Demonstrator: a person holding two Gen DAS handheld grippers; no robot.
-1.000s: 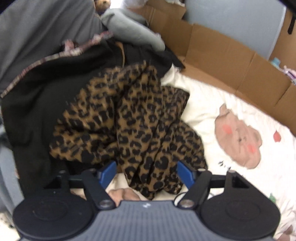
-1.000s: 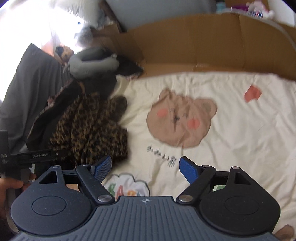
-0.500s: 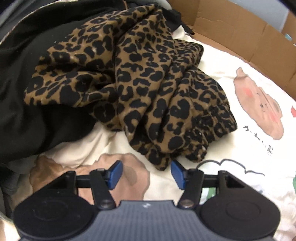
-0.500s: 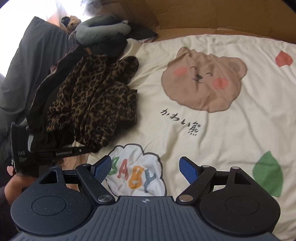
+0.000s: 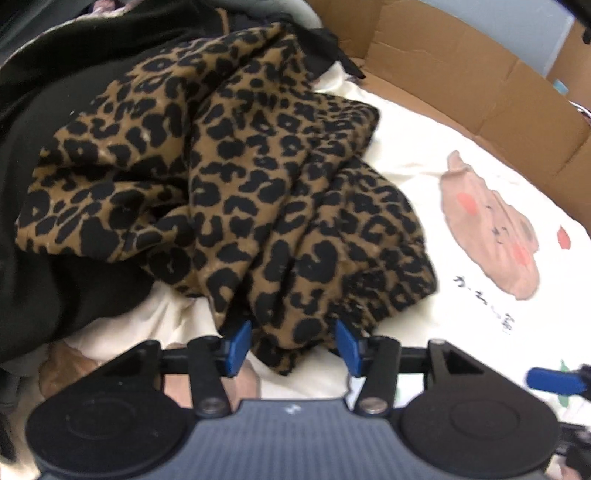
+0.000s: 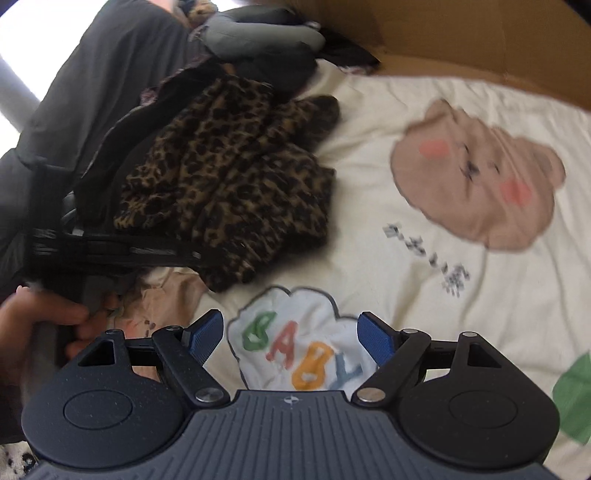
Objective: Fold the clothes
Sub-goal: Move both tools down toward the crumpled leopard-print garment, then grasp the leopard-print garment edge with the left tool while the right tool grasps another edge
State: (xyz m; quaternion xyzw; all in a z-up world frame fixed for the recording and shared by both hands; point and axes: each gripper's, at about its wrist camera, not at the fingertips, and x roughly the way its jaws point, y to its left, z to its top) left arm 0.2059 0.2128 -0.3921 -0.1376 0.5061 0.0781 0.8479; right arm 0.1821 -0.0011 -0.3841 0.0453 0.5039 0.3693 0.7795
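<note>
- We see the left gripper [image 5: 291, 345] with its blue fingers spread, the near hem of the leopard-print garment [image 5: 236, 192] lying between the tips; we cannot tell whether either pad touches the cloth.
- Ahead of those fingers the garment lies crumpled on the cream blanket [image 5: 424, 140], its far edge resting on a black garment [image 5: 44, 122] to the fingers' left; how much of it is tucked underneath is hidden.
- The right gripper [image 6: 291, 338] is also spread wide, with nothing between its fingers but the blanket's "BABY" cloud print [image 6: 295, 347].
- From the right wrist view the leopard garment [image 6: 229, 177] sits ahead and to the left of the fingers, blurred.
- A hand [image 6: 40, 321] at the left edge holds the left gripper's dark body, largely cut off.
- Cardboard [image 5: 461, 66] stands beyond the blanket; grey clothing [image 6: 258, 33] past the pile is too blurred to identify.
</note>
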